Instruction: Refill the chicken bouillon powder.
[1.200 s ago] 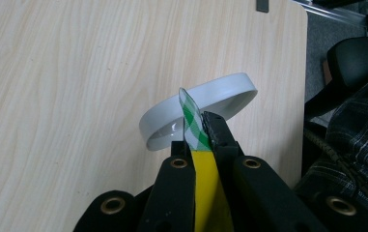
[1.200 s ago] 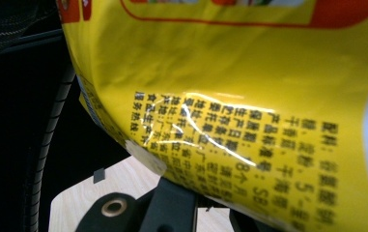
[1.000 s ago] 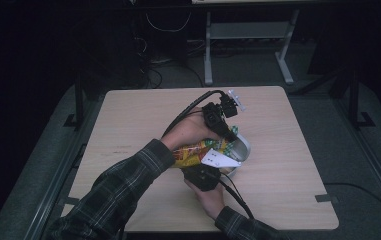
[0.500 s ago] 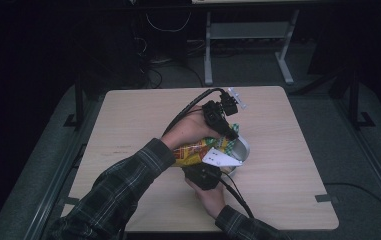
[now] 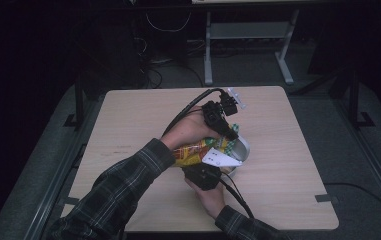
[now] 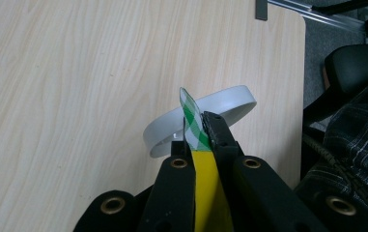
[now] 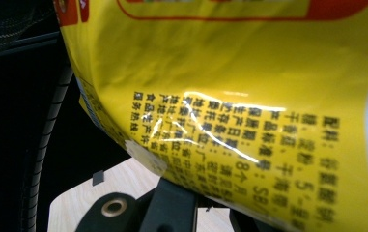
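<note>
Yellow snack bag (image 7: 249,92) with green-white checked edge (image 6: 193,123) — white bowl (image 6: 230,99), black claws, plaid sleeve (image 5: 123,185).

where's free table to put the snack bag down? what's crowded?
Free: the table left of the forearm, out to its left edge; the back strip behind the left tongs; the right side past the white bowl, to the right edge. Crowded: the middle, where both tongs are shut on the yellow snack bag over the bowl, right tongs at the near side.
</note>
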`<state>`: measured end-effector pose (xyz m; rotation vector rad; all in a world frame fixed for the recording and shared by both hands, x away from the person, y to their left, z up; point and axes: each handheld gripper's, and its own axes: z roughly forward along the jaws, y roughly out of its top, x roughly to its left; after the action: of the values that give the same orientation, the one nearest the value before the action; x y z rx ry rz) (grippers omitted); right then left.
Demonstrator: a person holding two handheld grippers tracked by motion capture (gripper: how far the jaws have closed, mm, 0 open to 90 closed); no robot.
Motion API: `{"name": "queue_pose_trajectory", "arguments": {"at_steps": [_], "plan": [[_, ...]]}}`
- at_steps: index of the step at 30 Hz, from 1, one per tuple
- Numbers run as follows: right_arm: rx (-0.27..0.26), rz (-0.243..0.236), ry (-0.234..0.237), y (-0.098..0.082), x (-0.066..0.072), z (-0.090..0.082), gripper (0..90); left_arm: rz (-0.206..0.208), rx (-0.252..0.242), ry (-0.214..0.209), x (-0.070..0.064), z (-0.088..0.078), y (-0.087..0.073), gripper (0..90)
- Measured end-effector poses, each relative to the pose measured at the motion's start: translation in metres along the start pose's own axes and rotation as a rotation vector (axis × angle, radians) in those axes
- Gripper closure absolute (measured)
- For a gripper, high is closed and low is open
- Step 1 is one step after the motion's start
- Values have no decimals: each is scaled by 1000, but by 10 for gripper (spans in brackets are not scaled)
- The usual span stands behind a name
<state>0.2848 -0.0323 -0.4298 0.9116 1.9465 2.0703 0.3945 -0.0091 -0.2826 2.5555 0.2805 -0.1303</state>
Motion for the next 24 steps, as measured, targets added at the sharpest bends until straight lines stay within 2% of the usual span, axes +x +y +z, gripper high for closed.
{"name": "queue_pose_trajectory", "arguments": {"at_steps": [24], "plan": [[3, -9, 6, 0, 4, 2, 898, -2, 2, 3, -2, -2, -4, 894]]}}
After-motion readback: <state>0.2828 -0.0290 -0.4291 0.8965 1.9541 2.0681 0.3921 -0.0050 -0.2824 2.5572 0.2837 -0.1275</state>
